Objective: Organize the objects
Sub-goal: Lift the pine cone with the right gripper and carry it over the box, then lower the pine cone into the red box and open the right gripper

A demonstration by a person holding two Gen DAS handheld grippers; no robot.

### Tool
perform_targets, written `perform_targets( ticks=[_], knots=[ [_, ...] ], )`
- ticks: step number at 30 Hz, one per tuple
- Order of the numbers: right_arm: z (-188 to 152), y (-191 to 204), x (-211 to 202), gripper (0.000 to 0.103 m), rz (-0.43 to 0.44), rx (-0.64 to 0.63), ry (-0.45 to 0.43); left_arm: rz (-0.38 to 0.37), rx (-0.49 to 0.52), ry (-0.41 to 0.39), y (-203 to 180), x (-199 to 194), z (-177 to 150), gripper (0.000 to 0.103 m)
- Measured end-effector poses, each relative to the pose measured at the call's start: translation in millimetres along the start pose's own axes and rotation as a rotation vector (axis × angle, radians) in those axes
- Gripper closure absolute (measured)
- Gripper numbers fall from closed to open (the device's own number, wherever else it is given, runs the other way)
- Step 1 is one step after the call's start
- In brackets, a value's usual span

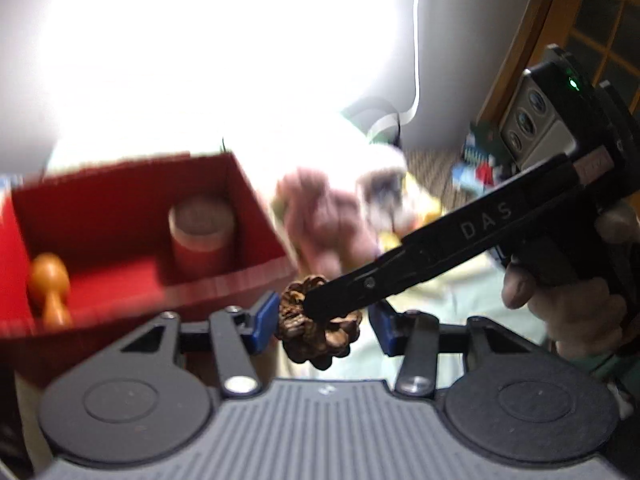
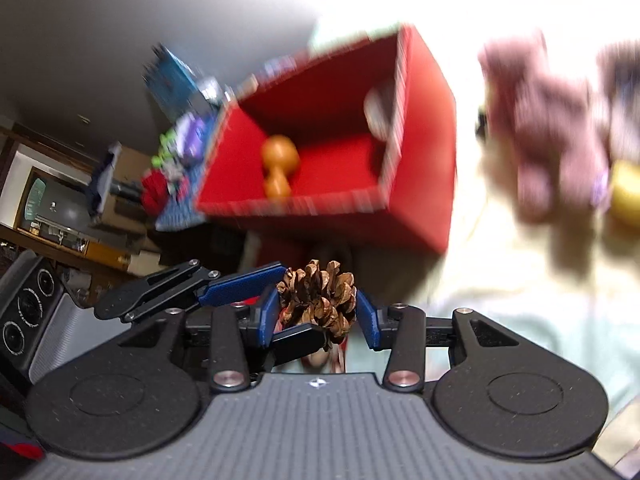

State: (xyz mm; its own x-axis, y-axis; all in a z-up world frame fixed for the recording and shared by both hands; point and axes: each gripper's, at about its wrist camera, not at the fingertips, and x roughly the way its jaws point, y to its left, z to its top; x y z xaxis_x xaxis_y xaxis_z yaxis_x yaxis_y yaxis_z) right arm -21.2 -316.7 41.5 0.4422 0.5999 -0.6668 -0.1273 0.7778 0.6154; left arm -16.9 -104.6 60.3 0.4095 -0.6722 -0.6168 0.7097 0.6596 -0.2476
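A red box [image 1: 256, 216] is sitting open ahead of both grippers, blurred in both views, with an orange wooden peg [image 1: 49, 284] and a round tin [image 1: 201, 236] lying inside it. A soft mauve toy [image 1: 328, 220] is lying just beside the box on the pale cloth [image 1: 460, 320], next to something yellow [image 2: 628, 196] that is too blurred to name. Bright glare is washing out the area behind them. The pinecone [image 2: 320, 300] is hanging in the air in front of the box, caught between the 2 grippers, which are crossing each other around it. It is looking brown and dry, its scales spread open. The right gripper [image 2: 318, 316] is clamping it between its blue pads, 1 on each side. The left gripper [image 1: 324, 320] is touching it with its left pad [image 1: 264, 320], while the other pad is standing a little apart from it; whether this gripper is truly gripping I cannot tell. A hand [image 1: 576, 300] is holding the right gripper's handle.
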Motion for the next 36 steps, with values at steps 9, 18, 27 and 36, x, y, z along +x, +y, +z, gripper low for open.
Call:
perform_targets(
  ticks=[9,18,27,36],
  knots=[
    [75,22,47,0.059,-0.174,-0.212,-0.019,-0.001,-0.121,-0.035,63,40,36,0.055],
    [85,22,103,0.058,-0.353,-0.312,0.148,-0.063,-0.259,0.084,95,81,18,0.056],
    [83,27,115,0.057,-0.427,-0.375,0.201,-0.108,-0.270,0.169,100,107,12,0.053],
    [83,26,113,0.052,-0.441,-0.336,0.188,-0.120,-0.277,0.186,104,108,11,0.052]
  ],
)
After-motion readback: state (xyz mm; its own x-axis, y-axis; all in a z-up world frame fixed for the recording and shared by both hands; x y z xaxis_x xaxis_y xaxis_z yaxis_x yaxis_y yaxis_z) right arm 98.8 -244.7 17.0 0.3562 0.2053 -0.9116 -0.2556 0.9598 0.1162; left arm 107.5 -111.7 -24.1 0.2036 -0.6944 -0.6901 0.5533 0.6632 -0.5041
